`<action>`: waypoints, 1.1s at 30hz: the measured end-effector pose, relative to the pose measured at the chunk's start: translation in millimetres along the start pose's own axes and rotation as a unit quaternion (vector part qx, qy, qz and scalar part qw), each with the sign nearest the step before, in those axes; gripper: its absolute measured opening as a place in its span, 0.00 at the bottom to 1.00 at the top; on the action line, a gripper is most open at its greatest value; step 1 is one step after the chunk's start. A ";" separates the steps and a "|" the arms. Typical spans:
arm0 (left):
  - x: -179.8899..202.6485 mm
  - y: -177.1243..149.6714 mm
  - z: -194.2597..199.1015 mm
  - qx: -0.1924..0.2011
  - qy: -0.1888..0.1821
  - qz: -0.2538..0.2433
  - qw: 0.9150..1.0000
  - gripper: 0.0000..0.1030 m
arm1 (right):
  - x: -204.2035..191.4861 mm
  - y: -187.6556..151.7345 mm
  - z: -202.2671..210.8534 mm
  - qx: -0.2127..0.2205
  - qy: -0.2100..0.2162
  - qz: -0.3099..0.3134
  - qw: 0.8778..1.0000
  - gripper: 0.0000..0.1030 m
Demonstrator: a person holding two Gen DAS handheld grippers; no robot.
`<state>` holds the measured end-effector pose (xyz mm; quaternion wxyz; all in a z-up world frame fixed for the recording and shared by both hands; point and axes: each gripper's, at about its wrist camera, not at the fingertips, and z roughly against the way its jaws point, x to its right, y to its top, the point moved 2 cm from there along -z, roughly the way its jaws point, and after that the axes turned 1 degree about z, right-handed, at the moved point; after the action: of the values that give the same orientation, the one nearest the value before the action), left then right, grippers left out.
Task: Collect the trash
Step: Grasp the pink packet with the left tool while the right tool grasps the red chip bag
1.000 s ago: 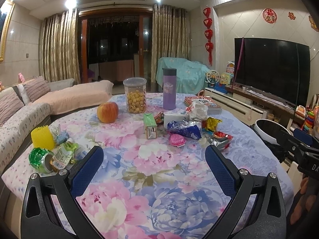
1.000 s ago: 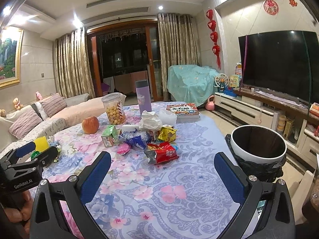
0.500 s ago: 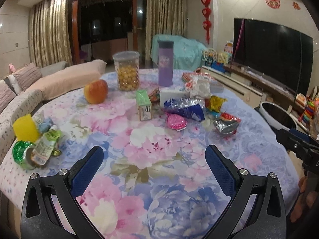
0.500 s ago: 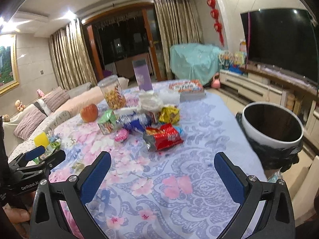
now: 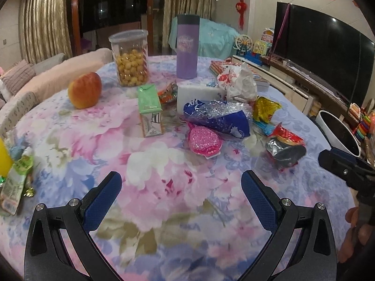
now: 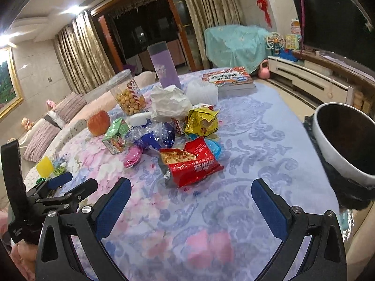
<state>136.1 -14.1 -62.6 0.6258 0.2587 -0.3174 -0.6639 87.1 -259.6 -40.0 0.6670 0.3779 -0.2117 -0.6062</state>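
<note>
The left gripper (image 5: 181,188) hovered over the floral counter (image 5: 150,187), jaws spread wide and empty. Ahead lay the trash: a green carton (image 5: 150,110), a pink wrapper (image 5: 204,141) and a blue bag (image 5: 218,117). The right gripper (image 6: 191,195), jaws likewise released, faced a red snack bag (image 6: 189,161) lying on the counter. A white bin (image 6: 344,140) stood just beside the counter's right edge.
</note>
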 end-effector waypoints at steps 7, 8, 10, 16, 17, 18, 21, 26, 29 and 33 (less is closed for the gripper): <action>4.6 12.8 -37.4 -0.038 -0.023 0.007 0.999 1.00 | 7.2 2.7 -41.1 -0.049 0.006 0.006 0.999 0.78; 6.7 15.7 -42.4 -0.041 -0.026 0.008 0.999 1.00 | 8.7 3.2 -44.9 -0.054 0.007 0.004 0.998 0.73; 11.4 20.5 -50.7 -0.043 -0.025 0.004 0.999 1.00 | 13.8 3.5 -51.7 -0.062 0.013 -0.005 0.998 0.65; 22.7 30.4 -77.4 -0.060 -0.015 -0.013 0.998 0.67 | 22.2 2.3 -58.9 -0.064 0.024 -0.012 0.998 0.28; 23.5 29.6 -82.8 -0.071 -0.017 -0.014 0.997 0.49 | 22.3 2.0 -58.3 -0.062 0.027 -0.013 0.998 0.25; 23.1 28.1 -87.2 -0.084 -0.023 -0.012 0.996 0.41 | 23.1 1.7 -57.3 -0.058 0.029 -0.014 0.998 0.22; 19.7 27.8 -79.9 -0.074 -0.029 -0.005 0.997 0.42 | 24.9 1.1 -56.6 -0.057 0.035 -0.021 0.998 0.07; 22.4 12.6 -56.2 -0.068 -0.037 -0.009 0.997 0.41 | 26.3 -3.8 -49.5 -0.052 0.043 -0.029 0.997 0.05; 28.9 -0.9 -40.1 -0.067 -0.049 -0.016 0.996 0.41 | 26.9 -7.5 -39.6 -0.046 0.045 -0.031 0.997 0.04; 45.1 -15.0 -18.8 -0.064 -0.075 -0.028 0.995 0.41 | 31.2 -13.6 -23.1 -0.039 0.043 -0.037 0.998 0.04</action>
<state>136.3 -60.6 -83.8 0.5968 0.1764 -0.3131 -0.7174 100.8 -283.9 -70.2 0.6670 0.3851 -0.1448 -0.6211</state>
